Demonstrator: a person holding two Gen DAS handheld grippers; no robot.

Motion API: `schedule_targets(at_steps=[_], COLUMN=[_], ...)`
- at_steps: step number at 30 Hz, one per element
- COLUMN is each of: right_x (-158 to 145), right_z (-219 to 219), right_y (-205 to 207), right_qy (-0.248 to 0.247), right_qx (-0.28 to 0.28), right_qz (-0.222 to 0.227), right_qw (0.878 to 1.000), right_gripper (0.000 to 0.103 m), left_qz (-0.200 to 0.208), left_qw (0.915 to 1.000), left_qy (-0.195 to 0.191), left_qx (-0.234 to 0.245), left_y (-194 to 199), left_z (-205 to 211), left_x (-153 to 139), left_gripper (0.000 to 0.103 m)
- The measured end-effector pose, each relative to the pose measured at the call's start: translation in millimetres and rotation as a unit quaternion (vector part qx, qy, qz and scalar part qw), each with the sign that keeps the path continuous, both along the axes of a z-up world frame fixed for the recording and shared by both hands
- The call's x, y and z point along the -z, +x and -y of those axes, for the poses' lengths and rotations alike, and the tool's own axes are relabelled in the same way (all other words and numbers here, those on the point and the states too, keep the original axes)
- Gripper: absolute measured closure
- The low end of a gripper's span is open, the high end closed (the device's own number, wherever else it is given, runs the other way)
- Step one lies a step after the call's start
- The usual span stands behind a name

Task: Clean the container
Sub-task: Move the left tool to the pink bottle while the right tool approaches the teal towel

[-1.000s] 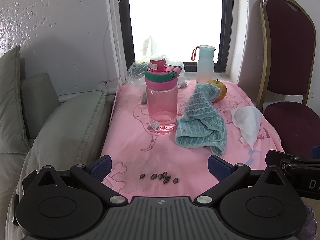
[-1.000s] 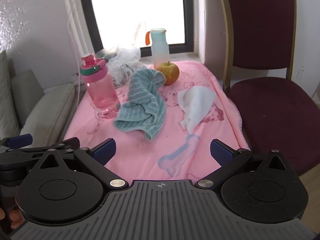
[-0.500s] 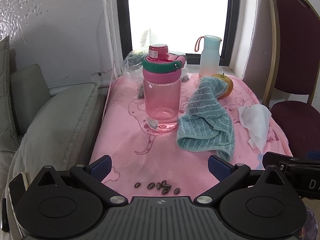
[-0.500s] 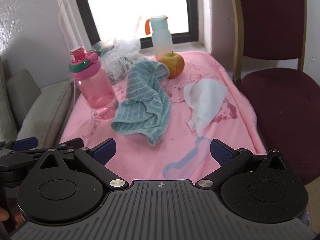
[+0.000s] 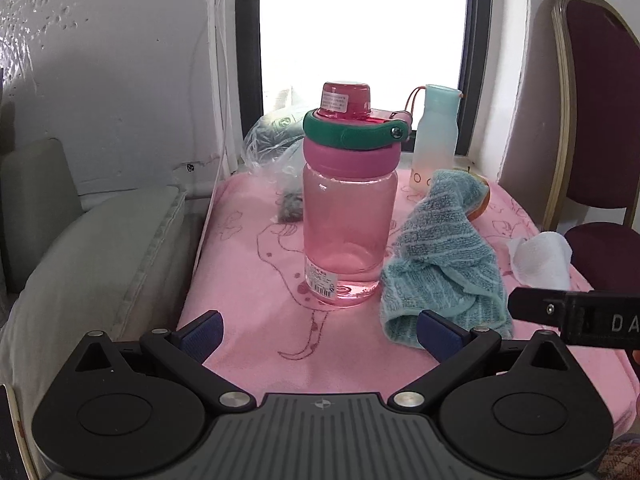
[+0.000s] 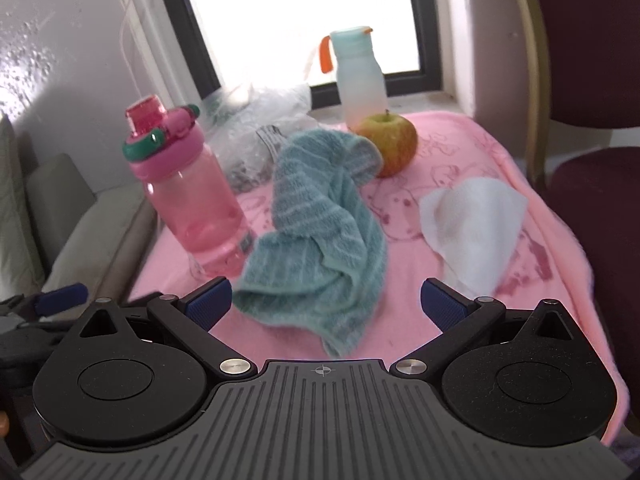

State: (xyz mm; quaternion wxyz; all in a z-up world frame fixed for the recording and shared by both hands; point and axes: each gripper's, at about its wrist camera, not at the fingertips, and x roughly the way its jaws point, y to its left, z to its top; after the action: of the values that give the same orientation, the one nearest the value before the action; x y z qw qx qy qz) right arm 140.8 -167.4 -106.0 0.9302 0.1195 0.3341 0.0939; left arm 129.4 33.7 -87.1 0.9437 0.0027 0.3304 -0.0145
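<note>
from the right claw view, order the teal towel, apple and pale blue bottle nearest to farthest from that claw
1. Teal towel, just ahead of the right claw, centre.
2. Apple, behind the towel, slightly right.
3. Pale blue bottle, farthest, by the window.

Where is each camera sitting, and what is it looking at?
Left wrist: sits on the left gripper, open, facing the pink bottle and window; the right gripper's tip shows at the right edge.
Right wrist: sits on the right gripper, open, facing the teal towel, apple and white wipe; the left gripper's tip shows at the left edge.
Both share the bottle, towel, wipe and pink cloth.
</note>
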Motion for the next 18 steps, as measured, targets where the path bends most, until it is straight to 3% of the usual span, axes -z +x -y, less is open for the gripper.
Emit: schedule_targets(at_steps=[7,9,12,15,16,18], right_x=[41.0,45.8,40.1,43.7,47.1,55.0], right_z=[18.7,23.5,29.1,31.1,32.6,36.7], right_y=[9.4,11.2,14.8,23.3,26.6,32.2], right_qy=[0.092,0.095,0.081,0.063,0.070,0.102], right_qx=[0.016,0.015,0.022,0.045,0.047,0.046], right_qz=[0.071,0.071,0.088,0.070,0.054,0.023], right_qw=[0.993,0.993,0.993,0.995,0.995,0.993], right_gripper=[0.000,0.000,0.000,0.000,0.001,0.002], left_qz=[0.011,0.011,0.046,0.065,0.071,0.084], left_qw=[0.9991,0.9980,0.9968,0.9964,0.9960,0.9949], left_qy=[-0.040,-0.060,-0.061,-0.045,-0.043,-0.042], left_qx=[0.007,0.018,0.024,0.031,0.033,0.037], left_y=[8.2,10.2,16.9,32.2,37.4,47.6], left_z=[-4.4,-5.5,-2.6,1.0,1.5,2.0], left_x=[10.8,14.7,8.7,9.5,11.1,14.8], left_gripper=[0.001,0.001,0.002,0.010,0.017,0.019])
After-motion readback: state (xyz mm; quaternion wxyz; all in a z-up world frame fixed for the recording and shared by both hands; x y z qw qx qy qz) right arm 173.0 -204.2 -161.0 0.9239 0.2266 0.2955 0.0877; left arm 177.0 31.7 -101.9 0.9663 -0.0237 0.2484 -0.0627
